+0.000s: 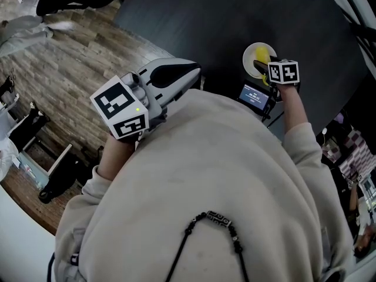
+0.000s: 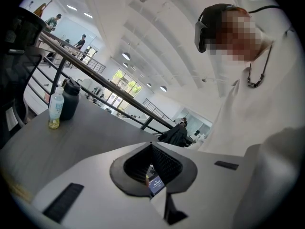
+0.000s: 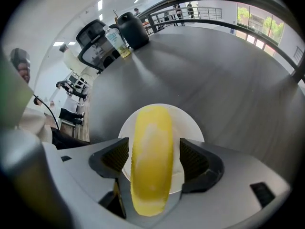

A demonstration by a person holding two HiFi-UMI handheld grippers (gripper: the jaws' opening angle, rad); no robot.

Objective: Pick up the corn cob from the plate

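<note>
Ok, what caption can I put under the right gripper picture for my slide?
Right gripper, jaws open, straddles a yellow corn cob on a white plate on the grey table.

Bright ceiling lights, fisheye-warped edges, near parts blurred.

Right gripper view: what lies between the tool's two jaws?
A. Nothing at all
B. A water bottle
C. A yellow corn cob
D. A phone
C: the yellow corn cob stands between the jaws of the right tool, above the white plate. A sliver of plate shows between the cob and one jaw.
</note>
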